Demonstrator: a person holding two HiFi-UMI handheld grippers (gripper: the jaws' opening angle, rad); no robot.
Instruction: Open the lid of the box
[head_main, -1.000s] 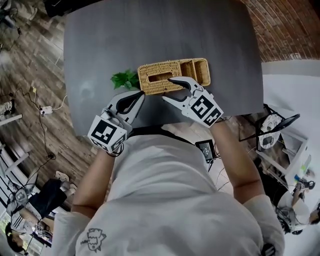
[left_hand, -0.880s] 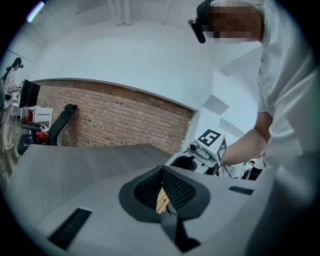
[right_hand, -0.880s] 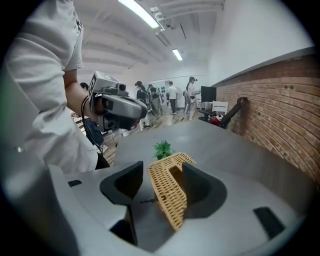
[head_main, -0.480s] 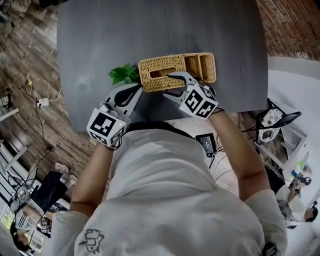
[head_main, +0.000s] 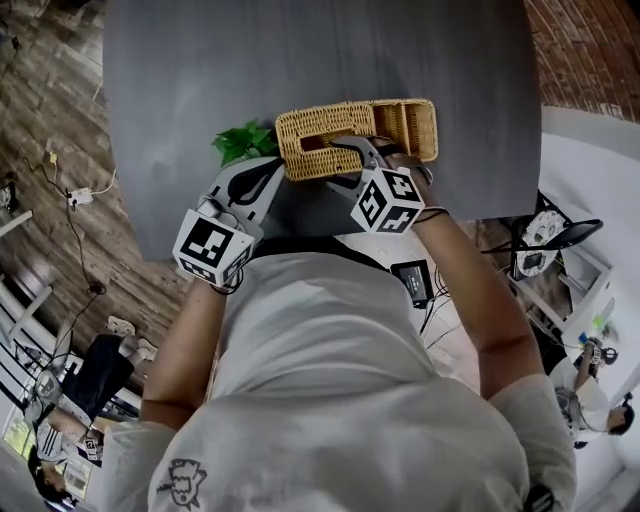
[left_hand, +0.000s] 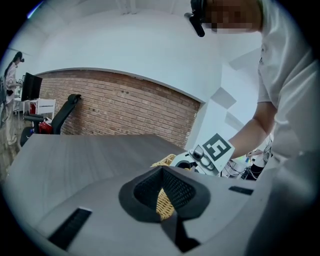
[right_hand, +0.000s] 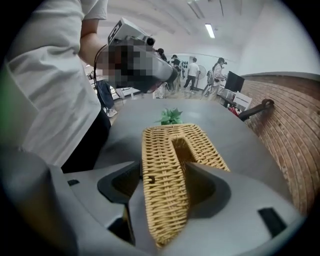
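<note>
Grey table (head_main: 300, 60): wicker box (head_main: 300, 125), green plant (head_main: 243, 142)

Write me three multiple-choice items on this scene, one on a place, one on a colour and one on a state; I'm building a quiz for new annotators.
1. In the head view, relative to the wicker box, the green plant lies:
A inside it
B beside its left end
C on the floor

2. The table is:
A white
B red
C grey

3. The right hand-held gripper has its jaws:
A apart, astride the box's wicker edge
B shut and empty
C out of view

Answers:
1 B, the leaves sit on the table by the box's left end.
2 C, the bare top is grey.
3 A, the jaws have just been opening, with wicker between them.
</note>
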